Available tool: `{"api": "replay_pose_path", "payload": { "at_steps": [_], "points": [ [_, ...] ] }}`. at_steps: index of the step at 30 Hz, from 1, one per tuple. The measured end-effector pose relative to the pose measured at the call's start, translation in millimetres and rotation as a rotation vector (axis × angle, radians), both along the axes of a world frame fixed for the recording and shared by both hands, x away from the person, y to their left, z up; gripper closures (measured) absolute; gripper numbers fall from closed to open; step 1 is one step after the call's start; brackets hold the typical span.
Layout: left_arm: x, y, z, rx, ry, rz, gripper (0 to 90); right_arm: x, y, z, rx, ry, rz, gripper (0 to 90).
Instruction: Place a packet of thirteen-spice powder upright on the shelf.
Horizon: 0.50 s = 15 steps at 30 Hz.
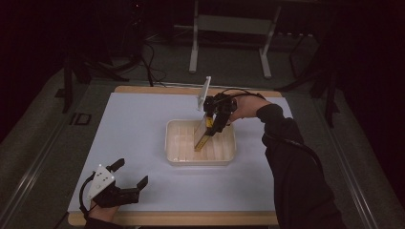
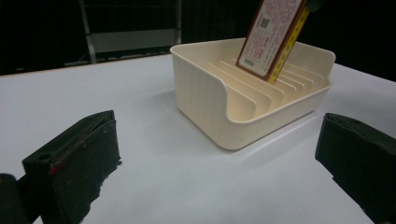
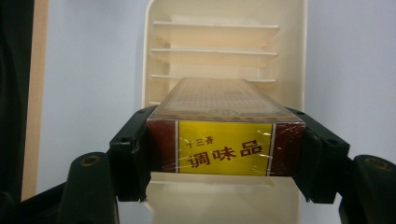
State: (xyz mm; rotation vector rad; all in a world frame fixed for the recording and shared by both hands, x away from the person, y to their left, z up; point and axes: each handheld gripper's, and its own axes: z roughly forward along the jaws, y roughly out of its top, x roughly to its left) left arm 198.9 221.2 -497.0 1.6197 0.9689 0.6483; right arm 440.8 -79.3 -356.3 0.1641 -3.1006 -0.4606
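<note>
landmark: cream slotted rack (image 1: 224, 155), a shallow plastic tray with parallel divider ribs, standing on the white mat of the table (image 1: 133, 129)
right tool (image 1: 213, 125): above the rack, pointing down into it; jaws clamped on the sides of a seasoning box, pads pressed against both short edges in the right gripper view
seasoning box (image 1: 203, 136): flat red carton with a yellow end panel and chinese print, wrapped in clear film; tilted, its lower end down among the rack's ribs near the rack's middle, its upper end leaning toward the rack's far side
box in left gripper view: printed face (image 2: 271, 35) rising out of the rack's slots, yellow edge on its right
left tool (image 1: 131, 183): well apart from the rack, near the table edge on the person's side; jaws spread wide, nothing between them, resting just over the mat
rack in right gripper view: ribs (image 3: 215, 51) beyond the box
</note>
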Motion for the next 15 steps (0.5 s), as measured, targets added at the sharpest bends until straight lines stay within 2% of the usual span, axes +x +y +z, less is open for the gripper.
{"api": "replay_pose_path", "payload": {
  "at_steps": [8,15],
  "points": [
    [-0.1,-0.1,0.0,0.001,0.000,-0.002,0.0,0.7,10.6,-13.4,-0.028,0.006,0.001,31.7],
    [0.2,-0.3,-0.1,0.006,0.002,-0.004,0.0,2.8,17.4,-23.1,-0.034,0.018,-0.025,31.7]
  ]
}}
